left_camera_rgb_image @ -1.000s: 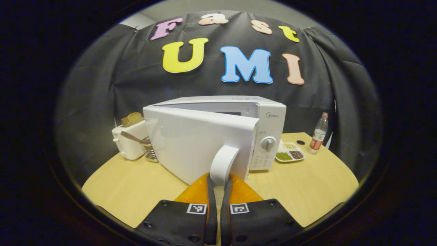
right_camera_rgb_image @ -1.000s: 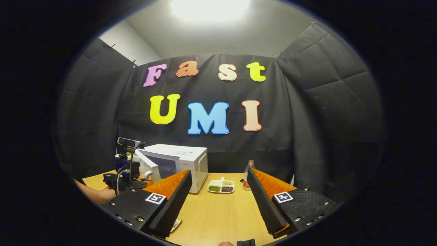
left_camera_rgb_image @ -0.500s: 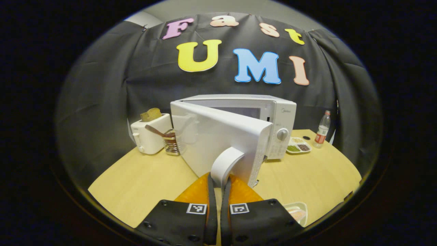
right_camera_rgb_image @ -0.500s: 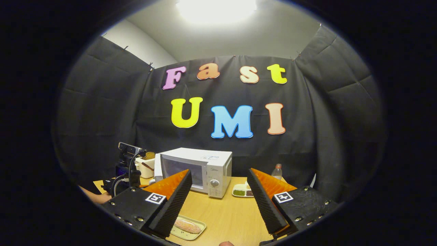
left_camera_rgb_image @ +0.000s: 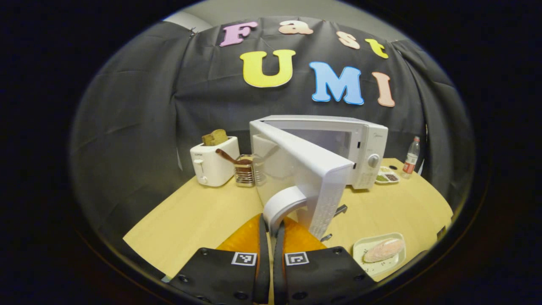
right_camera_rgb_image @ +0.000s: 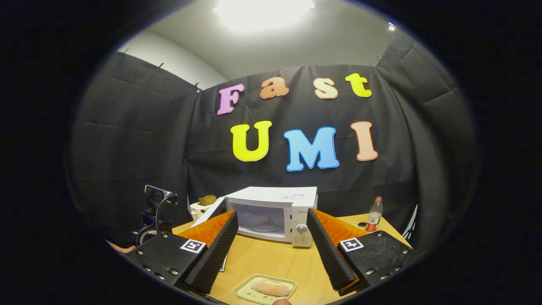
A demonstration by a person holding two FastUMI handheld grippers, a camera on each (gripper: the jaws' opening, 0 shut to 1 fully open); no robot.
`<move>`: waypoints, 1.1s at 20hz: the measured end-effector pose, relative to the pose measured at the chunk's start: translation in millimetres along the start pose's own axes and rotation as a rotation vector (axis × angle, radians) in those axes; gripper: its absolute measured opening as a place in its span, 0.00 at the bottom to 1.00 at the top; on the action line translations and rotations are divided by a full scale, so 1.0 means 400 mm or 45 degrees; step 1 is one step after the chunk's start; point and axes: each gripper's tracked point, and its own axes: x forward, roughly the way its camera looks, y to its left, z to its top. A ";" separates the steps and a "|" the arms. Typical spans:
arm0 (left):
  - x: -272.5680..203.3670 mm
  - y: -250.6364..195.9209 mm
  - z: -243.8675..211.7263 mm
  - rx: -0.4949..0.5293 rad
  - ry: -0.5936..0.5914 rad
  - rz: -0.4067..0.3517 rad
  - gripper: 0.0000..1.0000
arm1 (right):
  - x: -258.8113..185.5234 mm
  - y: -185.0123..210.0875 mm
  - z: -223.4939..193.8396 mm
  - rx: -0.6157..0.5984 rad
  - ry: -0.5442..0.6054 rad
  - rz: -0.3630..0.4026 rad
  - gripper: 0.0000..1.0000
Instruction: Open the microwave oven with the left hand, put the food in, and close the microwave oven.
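One bread piece (right_camera_rgb_image: pixel 271 288) on tray (right_camera_rgb_image: pixel 244 291), microwave (right_camera_rgb_image: pixel 292 199) open

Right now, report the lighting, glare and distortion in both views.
Right gripper view: the ceiling light is blown out to white glare; the microwave is evenly lit and sharp. Left gripper view: fisheye bends the table edge into a curve; the microwave door looms large and sharp, no glare.
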 end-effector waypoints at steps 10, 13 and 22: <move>-0.002 0.113 -0.014 0.010 -0.031 -0.091 0.10 | 0.047 0.092 -0.025 -0.048 0.026 -0.041 0.99; 0.001 0.134 -0.017 0.013 -0.036 -0.111 0.10 | 0.053 0.102 -0.030 -0.066 0.033 -0.047 0.99; -0.006 0.150 -0.028 -0.068 -0.025 -0.150 0.14 | 0.085 0.089 -0.083 -0.207 0.184 0.026 0.99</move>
